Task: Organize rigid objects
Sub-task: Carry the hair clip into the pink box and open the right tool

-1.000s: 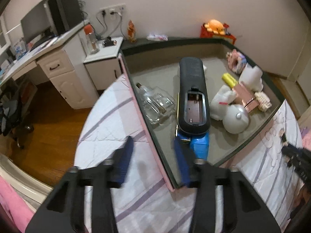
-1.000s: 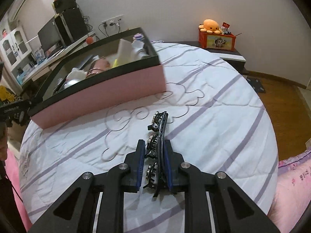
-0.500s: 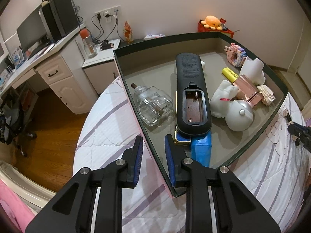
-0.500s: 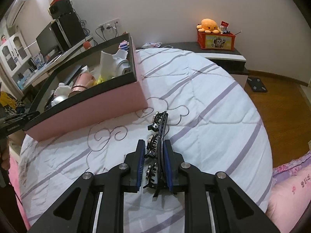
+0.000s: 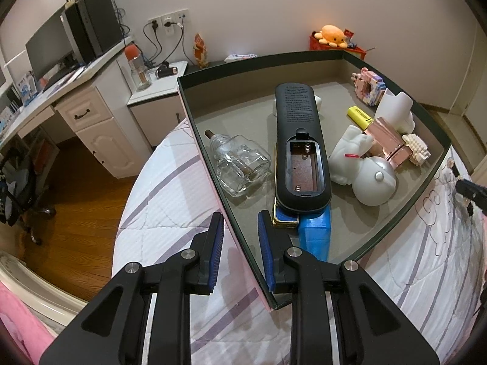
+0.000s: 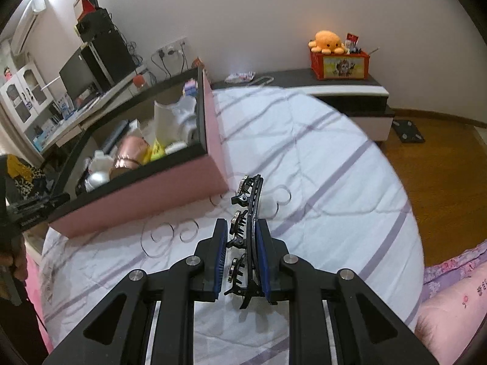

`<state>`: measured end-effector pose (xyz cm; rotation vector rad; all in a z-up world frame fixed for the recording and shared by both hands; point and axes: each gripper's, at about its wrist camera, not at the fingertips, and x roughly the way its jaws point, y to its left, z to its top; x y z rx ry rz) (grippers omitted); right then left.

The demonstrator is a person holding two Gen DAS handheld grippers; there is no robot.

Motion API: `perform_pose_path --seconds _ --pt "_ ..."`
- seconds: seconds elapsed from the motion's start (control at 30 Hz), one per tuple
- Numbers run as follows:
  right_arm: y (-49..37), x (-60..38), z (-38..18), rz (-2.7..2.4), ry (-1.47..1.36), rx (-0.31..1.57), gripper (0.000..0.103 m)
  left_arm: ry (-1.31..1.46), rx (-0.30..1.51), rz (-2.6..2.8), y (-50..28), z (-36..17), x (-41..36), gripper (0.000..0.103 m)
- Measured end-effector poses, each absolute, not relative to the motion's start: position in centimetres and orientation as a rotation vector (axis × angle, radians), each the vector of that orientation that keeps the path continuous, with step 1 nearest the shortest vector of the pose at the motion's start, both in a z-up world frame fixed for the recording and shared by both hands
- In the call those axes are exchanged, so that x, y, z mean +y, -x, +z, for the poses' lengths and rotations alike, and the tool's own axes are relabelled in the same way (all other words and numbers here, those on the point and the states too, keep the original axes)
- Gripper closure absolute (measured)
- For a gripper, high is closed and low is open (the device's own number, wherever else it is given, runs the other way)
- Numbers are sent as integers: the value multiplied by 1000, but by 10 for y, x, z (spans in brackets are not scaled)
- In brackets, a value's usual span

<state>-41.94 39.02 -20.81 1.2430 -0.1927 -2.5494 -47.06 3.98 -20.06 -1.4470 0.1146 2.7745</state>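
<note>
The left gripper (image 5: pixel 240 228) pinches the box wall (image 5: pixel 213 179) to steady it, while the right gripper (image 6: pixel 242 238) squeezes a black hair clip (image 6: pixel 248 222) for dropping inside.

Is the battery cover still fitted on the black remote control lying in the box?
No: in the left wrist view the remote control lies in the box with its battery bay open, springs showing.

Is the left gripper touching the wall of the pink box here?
Touching. The left wrist view shows the left gripper straddling the pink box wall, its right pad flush against the inner face; a sliver of gap remains at the left pad.
</note>
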Motion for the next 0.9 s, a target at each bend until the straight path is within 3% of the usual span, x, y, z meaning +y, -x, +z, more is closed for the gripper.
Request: perform_pose_path --seconds 0.43,0.9 --pt "441 340 -145 -2535 -1077 -59 84 1431 108 2770 471 -201 40 80" --pt "500 224 -162 -2388 -1111 111 84 1430 111 2756 474 -202 43 78"
